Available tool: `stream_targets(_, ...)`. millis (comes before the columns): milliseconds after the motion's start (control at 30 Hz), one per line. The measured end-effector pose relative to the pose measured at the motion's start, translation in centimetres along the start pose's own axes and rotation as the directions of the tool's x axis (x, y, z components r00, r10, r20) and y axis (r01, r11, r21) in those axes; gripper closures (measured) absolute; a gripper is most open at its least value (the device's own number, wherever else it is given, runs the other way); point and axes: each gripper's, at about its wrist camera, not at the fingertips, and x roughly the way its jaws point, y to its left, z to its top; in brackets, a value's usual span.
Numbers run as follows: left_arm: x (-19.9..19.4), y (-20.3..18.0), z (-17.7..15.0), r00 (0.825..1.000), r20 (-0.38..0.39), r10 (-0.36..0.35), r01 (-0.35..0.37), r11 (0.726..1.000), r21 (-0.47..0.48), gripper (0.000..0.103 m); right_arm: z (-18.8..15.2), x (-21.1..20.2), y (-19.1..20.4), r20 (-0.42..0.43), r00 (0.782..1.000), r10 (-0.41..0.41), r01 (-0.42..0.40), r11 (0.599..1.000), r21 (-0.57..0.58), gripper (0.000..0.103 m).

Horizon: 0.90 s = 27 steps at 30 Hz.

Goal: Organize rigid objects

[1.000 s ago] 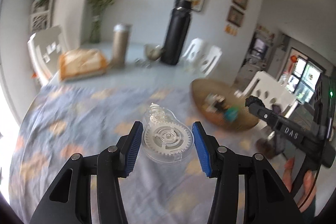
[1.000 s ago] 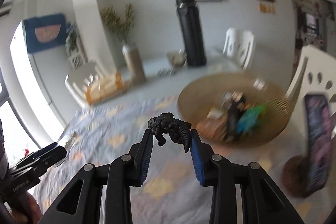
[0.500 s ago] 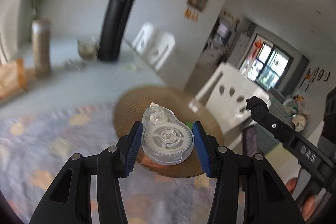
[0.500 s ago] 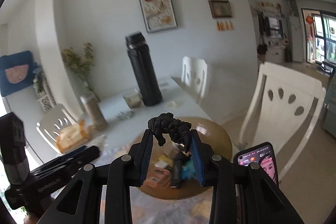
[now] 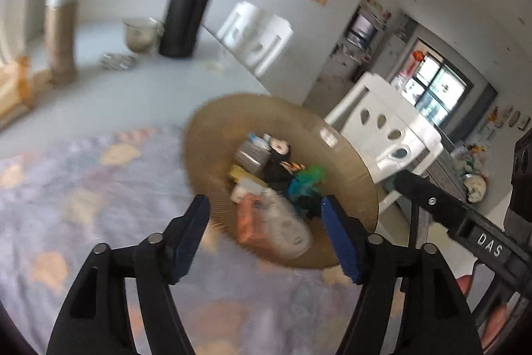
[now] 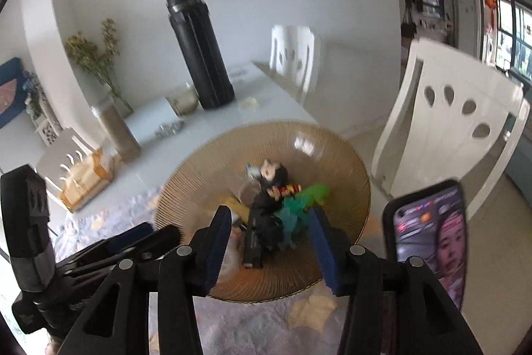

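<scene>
**Both grippers wide over the bowl**

On my left, the left gripper (image 5: 266,230) hangs spread wide above the near rim of the bowl (image 5: 212,122), with nothing between its blue pads (image 5: 194,233). Under it, blurred, the clear tape dispenser (image 5: 287,227) lies in the bowl against an orange packet (image 5: 247,222). The bowl sits at the edge of the patterned cloth (image 5: 83,188).

Further right, my right gripper (image 6: 269,242) is spread wide too, holding nothing, low over the same bowl (image 6: 332,148). Between its pads (image 6: 217,245) I see the heap: a dark figure (image 6: 266,222) touching green toys (image 6: 306,198), and a small doll-like toy (image 6: 271,172) behind them. I cannot tell the pieces apart more finely; they blur.

At far right a phone (image 6: 429,242) stands upright just beside the bowl, its screen lit. A white chair (image 6: 459,122) stands behind it.
</scene>
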Motion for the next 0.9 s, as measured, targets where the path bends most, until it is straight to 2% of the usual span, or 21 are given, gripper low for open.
stream_targets(100,-4.0,1.3,-0.9,0.997,0.047,0.058,-0.056,0.998,-0.035,0.033,-0.5,-1.8,2.0,0.016,0.999,0.042,-0.042,0.998,-0.041,0.051)
stream_targets(133,-5.4,1.7,-1.5,0.994,0.060,0.088,-0.085,0.995,-0.044,0.033,-0.8,-2.2,2.9,0.014,0.998,0.068,-0.067,0.996,-0.058,0.044)
stream_targets(167,-6.5,2.0,-1.9,0.992,0.069,0.110,-0.107,0.993,-0.049,0.033,-1.1,-2.5,3.7,0.013,0.996,0.087,-0.086,0.994,-0.071,0.041)
stream_targets(233,-9.5,2.8,-3.4,0.979,0.101,0.177,-0.172,0.984,-0.054,0.033,-2.0,-3.4,5.9,0.005,0.991,0.132,-0.130,0.985,-0.116,0.041)
stream_targets(300,-12.3,4.0,-5.4,0.956,0.126,0.265,-0.258,0.964,-0.068,0.027,-3.2,-4.1,8.4,-0.007,0.985,0.173,-0.172,0.970,-0.171,0.041)
stream_targets(400,-14.9,6.2,-7.6,0.923,0.164,0.349,-0.336,0.936,-0.105,0.019,-5.4,-4.6,12.1,-0.021,0.971,0.237,-0.235,0.941,-0.242,0.041)
stream_targets(500,-15.4,9.0,-10.3,0.869,0.188,0.457,-0.442,0.889,-0.117,0.019,-8.2,-3.8,15.5,-0.034,0.963,0.266,-0.263,0.914,-0.309,0.041)
stream_targets(533,-15.4,9.8,-10.7,0.865,0.188,0.465,-0.447,0.885,-0.132,0.019,-9.3,-3.2,16.6,-0.032,0.962,0.272,-0.266,0.905,-0.331,0.041)
stream_targets(667,-15.5,12.8,-13.1,0.876,0.223,0.429,-0.379,0.896,-0.233,0.019,-12.2,-0.3,18.3,-0.036,0.963,0.267,-0.262,0.900,-0.348,0.041)
stream_targets(733,-14.9,13.9,-13.9,0.893,0.210,0.398,-0.337,0.901,-0.274,0.019,-12.9,1.1,18.1,-0.048,0.965,0.258,-0.260,0.909,-0.325,0.041)
stream_targets(800,-14.1,14.2,-13.7,0.907,0.176,0.384,-0.328,0.902,-0.280,0.019,-13.3,2.3,17.5,-0.055,0.967,0.249,-0.253,0.920,-0.299,0.041)
stream_targets(900,-13.5,13.9,-13.8,0.904,0.163,0.396,-0.349,0.901,-0.258,0.019,-13.8,3.5,16.7,-0.061,0.976,0.208,-0.217,0.932,-0.289,0.041)
